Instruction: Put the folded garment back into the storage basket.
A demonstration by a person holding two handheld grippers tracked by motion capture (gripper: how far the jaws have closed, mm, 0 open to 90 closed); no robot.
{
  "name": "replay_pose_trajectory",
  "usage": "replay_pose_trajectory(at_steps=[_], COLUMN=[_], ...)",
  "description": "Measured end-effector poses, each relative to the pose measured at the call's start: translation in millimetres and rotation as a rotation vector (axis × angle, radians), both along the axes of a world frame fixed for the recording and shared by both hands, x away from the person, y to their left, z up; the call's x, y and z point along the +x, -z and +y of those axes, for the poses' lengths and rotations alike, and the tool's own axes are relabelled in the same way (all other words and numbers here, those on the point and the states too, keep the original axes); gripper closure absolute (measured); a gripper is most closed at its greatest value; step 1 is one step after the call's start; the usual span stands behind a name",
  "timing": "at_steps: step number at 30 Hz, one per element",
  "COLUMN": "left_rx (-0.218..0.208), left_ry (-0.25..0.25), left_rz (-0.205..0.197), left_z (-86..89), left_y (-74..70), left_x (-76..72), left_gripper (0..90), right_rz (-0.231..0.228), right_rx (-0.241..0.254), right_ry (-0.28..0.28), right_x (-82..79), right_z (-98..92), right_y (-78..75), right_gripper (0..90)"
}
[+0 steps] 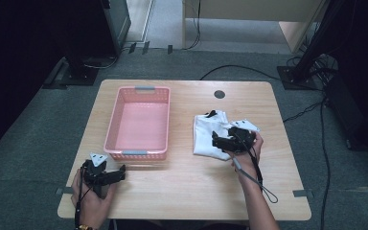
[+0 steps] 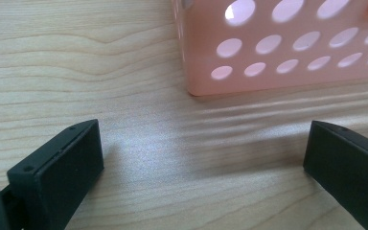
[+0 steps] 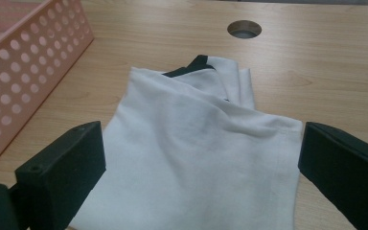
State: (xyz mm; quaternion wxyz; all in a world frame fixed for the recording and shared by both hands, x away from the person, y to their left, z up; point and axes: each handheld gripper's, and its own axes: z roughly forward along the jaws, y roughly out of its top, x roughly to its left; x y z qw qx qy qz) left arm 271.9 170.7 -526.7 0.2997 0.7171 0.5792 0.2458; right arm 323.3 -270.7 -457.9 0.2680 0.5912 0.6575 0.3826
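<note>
A folded white cloth (image 1: 205,132) with a dark trim at its far edge lies right of centre on the wooden table (image 1: 191,187). My right gripper (image 1: 215,140) hovers over the cloth's near right part, jaws pointing left. In the right gripper view the gripper (image 3: 201,143) is open, its jaws wide apart on either side of the cloth (image 3: 187,110), with nothing gripped. An empty pink perforated basket (image 1: 111,124) stands left of centre. My left gripper (image 1: 120,173) rests near the front left edge, just in front of the basket, and the left gripper view shows the gripper (image 2: 203,143) open over bare wood.
A round cable hole (image 1: 219,94) sits in the table's far middle. The basket's near corner (image 2: 287,48) stands close ahead of the left jaws. Grey carpet surrounds the table, with cables and dark stands beyond its far corners.
</note>
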Motion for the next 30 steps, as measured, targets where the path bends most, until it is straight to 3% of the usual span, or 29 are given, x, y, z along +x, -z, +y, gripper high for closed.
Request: replay_pose_trajectory(at_steps=[20,30], left_rx=[0.0,0.0], left_ry=[0.0,0.0], left_rz=[0.0,0.0], left_z=[0.0,0.0], left_y=[0.0,0.0], left_x=[0.0,0.0], left_gripper=[0.0,0.0], right_rz=[0.03,0.058], right_rx=[-0.014,-0.009], right_ry=[0.035,0.037], right_x=[18.8,36.8], right_z=[12.5,23.6], right_y=[14.6,20.5], right_gripper=[0.0,0.0])
